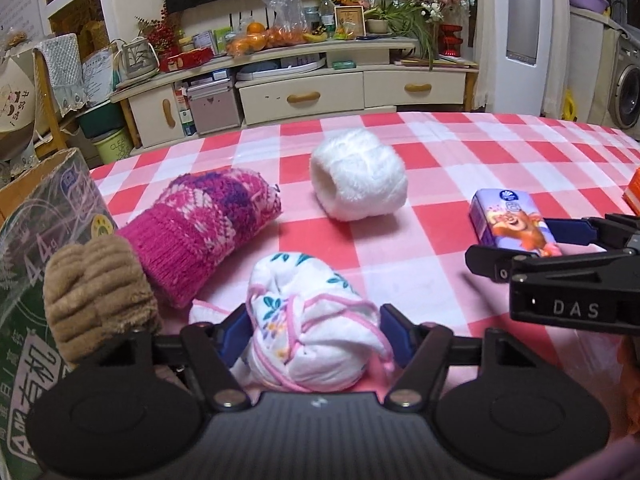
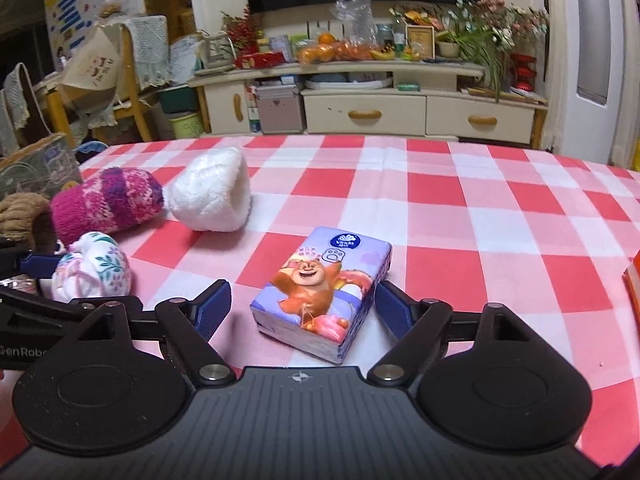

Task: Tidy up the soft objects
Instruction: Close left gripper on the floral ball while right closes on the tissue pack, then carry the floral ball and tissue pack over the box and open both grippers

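My left gripper (image 1: 314,330) has its blue pads against both sides of a white floral cloth bundle tied with pink cord (image 1: 308,324), which also shows in the right wrist view (image 2: 94,270). My right gripper (image 2: 304,306) is open around a purple tissue pack with a cartoon bear (image 2: 322,294); its right pad is near the pack, its left pad apart from it. The pack also shows in the left wrist view (image 1: 510,226). A pink knitted roll (image 1: 204,228), a white fluffy roll (image 1: 358,174) and a brown ribbed roll (image 1: 96,292) lie on the checked tablecloth (image 1: 460,152).
A cardboard box (image 1: 44,240) stands at the left table edge beside the brown roll. An orange object (image 2: 634,284) sits at the right edge. Beyond the table are a TV cabinet (image 1: 304,80) and a chair (image 2: 120,80).
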A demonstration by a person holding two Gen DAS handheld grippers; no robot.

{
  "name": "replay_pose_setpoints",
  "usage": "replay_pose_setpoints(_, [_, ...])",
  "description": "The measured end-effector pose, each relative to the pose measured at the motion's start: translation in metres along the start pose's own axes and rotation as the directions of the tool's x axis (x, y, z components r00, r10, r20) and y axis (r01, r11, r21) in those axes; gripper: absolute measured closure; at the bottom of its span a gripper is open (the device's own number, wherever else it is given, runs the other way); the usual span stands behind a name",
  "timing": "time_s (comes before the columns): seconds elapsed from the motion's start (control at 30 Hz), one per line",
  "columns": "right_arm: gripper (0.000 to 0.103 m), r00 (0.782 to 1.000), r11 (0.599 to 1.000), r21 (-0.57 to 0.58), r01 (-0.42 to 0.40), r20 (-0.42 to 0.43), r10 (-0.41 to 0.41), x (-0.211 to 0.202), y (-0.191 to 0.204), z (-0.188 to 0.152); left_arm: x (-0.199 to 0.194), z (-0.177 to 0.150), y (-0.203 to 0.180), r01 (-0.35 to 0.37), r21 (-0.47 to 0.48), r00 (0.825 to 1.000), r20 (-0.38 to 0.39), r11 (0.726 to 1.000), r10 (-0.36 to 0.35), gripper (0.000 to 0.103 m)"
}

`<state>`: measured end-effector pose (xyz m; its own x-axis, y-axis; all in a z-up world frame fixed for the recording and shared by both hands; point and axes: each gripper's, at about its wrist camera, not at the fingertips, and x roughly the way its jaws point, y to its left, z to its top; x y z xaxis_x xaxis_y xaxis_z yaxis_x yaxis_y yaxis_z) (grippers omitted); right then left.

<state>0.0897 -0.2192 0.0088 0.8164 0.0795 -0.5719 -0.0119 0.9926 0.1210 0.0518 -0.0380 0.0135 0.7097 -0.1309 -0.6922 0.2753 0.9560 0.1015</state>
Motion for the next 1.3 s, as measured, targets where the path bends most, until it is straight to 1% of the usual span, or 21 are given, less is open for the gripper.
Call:
replay_pose_setpoints(0.03, [0.004, 1.000, 1.000, 0.000, 0.005, -0.001, -0.005, 0.001, 0.000, 0.000, 0.000, 0.000, 0.001, -0.001, -0.005, 1.000, 0.000, 1.000, 0.001, 0.043])
replay_pose_setpoints(0.07, [0.005, 1.000, 1.000, 0.002, 0.010, -0.001, -0.010, 0.002, 0.000, 0.000, 0.000, 0.001, 0.002, 0.003, -0.012, 1.000, 0.000, 1.000, -0.003, 0.043])
replay_pose_setpoints(0.17, [0.011, 1.000, 1.000, 0.017, 0.020, -0.003, -0.019, 0.005, -0.001, 0.002, 0.001, 0.002, 0.003, 0.011, -0.019, 1.000, 0.001, 1.000, -0.011, 0.043])
replay_pose_setpoints(0.23, [0.026, 0.999, 0.999, 0.016, 0.032, 0.000, -0.032, 0.006, 0.000, 0.003, 0.001, 0.001, 0.003, 0.010, -0.014, 1.000, 0.004, 1.000, -0.010, 0.044])
replay_pose_setpoints(0.43, [0.038, 0.999, 0.999, 0.008, 0.048, 0.004, -0.048, 0.006, 0.000, 0.004, 0.000, 0.003, 0.005, 0.012, -0.023, 1.000, -0.009, 1.000, -0.012, 0.045])
replay_pose_setpoints(0.63, [0.039, 0.999, 0.999, 0.008, 0.051, 0.008, -0.051, 0.006, 0.000, 0.004, -0.006, 0.009, 0.010, 0.019, -0.051, 1.000, -0.011, 0.999, -0.020, 0.045])
replay_pose_setpoints(0.8, [0.039, 0.998, 0.998, 0.019, 0.062, 0.019, -0.063, 0.004, -0.002, 0.004, -0.019, 0.016, 0.012, 0.027, -0.062, 0.999, 0.018, 0.998, -0.026, 0.045])
replay_pose_setpoints(0.9, [0.039, 0.998, 0.998, 0.028, 0.056, 0.017, -0.056, 0.004, -0.001, 0.003, -0.028, 0.020, 0.013, 0.029, -0.069, 0.999, 0.036, 0.997, -0.027, 0.045])
replay_pose_setpoints(1.3, [0.039, 0.998, 0.998, -0.022, 0.051, 0.038, -0.051, -0.008, 0.019, -0.003, -0.066, 0.030, 0.030, 0.005, -0.070, 0.993, 0.121, 0.998, 0.003, 0.045])
